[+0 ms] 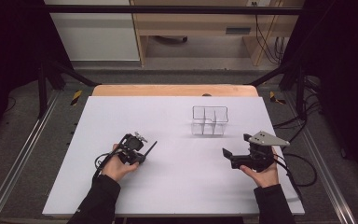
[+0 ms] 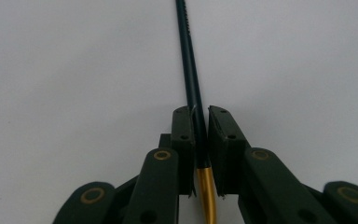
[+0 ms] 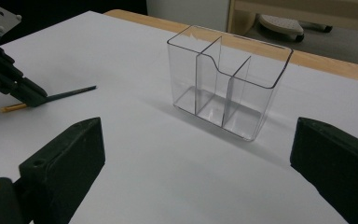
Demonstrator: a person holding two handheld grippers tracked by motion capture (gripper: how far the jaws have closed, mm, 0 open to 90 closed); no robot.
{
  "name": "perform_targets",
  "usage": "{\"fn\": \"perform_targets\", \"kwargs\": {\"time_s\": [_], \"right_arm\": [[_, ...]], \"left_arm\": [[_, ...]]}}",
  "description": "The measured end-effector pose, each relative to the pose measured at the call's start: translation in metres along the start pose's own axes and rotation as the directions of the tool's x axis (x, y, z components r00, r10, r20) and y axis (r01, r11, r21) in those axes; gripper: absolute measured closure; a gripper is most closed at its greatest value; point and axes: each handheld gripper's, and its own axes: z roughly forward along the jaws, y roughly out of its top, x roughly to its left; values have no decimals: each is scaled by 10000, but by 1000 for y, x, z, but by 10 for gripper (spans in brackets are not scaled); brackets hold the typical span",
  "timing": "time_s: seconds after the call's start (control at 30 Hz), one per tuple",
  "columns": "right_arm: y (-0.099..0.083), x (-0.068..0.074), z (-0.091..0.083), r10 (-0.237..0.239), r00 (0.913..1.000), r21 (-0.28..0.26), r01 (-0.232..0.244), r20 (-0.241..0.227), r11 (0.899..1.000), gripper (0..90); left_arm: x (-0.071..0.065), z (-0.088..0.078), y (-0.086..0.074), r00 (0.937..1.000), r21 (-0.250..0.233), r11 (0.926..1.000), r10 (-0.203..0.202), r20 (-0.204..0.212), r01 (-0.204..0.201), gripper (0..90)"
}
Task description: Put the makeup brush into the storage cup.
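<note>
Pencil (image 2: 191, 79) pinched near its gold end by left gripper (image 1: 137, 150); long overhang may pivot. Right gripper (image 3: 196, 186) wide, empty, near organizer (image 3: 226, 88).

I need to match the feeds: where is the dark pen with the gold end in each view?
High view: the pen sticks out up and to the right from the left gripper, left of centre.
Left gripper view: it runs up the middle, clamped between the jaws, gold end at the bottom.
Right gripper view: it lies at far left, low over the table.
Shared landmark: the clear organizer, in the high view and the right gripper view.
</note>
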Motion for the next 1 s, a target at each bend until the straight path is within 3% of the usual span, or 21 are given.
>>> {"fn": "perform_targets", "kwargs": {"time_s": [0.53, 1.0], "right_arm": [[0, 0, 1, -4, 10000, 107, 5, -78, 9999, 35], [0, 4, 4, -265, 9996, 250, 267, -83, 9993, 36]], "left_arm": [[-1, -1, 1, 9988, 106, 9988, 483, -3, -483, 825], [-8, -28, -1, 9957, -1245, 9882, 916, 144, -891, 827]]}}
